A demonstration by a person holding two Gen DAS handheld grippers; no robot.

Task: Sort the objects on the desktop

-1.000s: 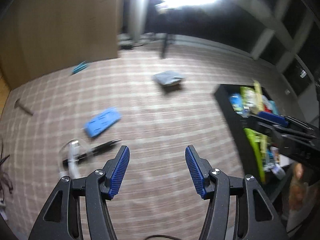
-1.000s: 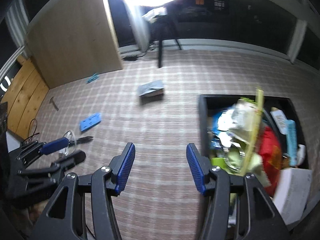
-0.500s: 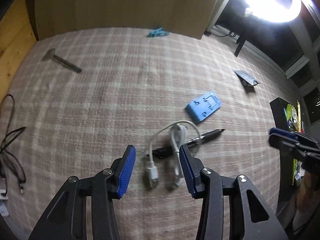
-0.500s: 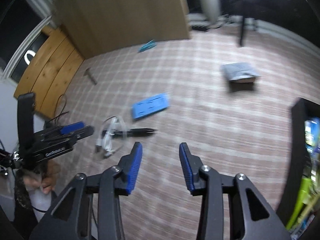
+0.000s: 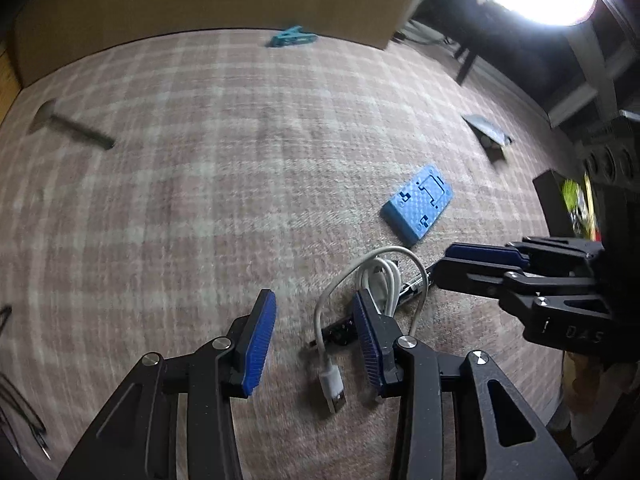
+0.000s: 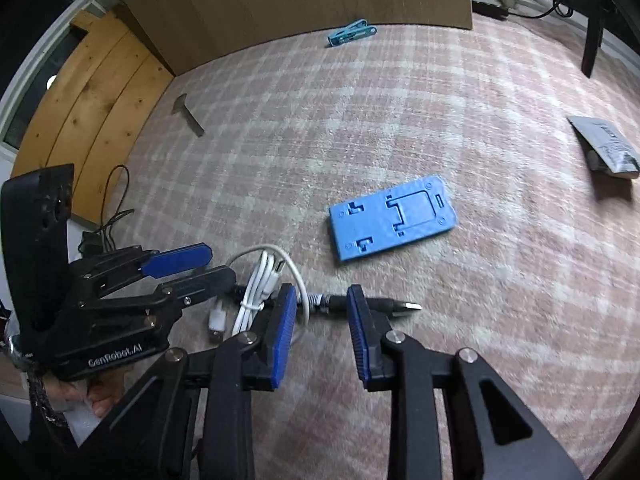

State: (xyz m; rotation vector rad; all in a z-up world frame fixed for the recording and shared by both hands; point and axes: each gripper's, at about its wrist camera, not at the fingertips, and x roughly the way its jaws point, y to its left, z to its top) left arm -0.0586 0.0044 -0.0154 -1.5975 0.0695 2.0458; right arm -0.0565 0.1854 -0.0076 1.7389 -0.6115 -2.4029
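A coiled white USB cable (image 5: 376,280) lies on the checked cloth over a black pen (image 6: 376,305). My left gripper (image 5: 316,340) is open just above the cable's near end, its right finger beside the coil. My right gripper (image 6: 320,320) is open and straddles the pen's middle; it also shows in the left wrist view (image 5: 472,264). The cable also shows in the right wrist view (image 6: 260,284). A blue plastic phone stand (image 6: 392,216) lies flat beyond the pen, also in the left wrist view (image 5: 420,204).
A teal clip (image 6: 352,34) lies at the far edge by a wooden board. A small grey hammer (image 6: 188,114) lies at the left. A grey packet (image 6: 604,146) lies at the right. A black bin (image 5: 560,204) with sorted items stands far right. Dark cables (image 6: 108,220) hang at the left edge.
Both grippers have swung left from the bin and come down close to the cable and pen. The right gripper now straddles the pen. Both have narrowed somewhat.
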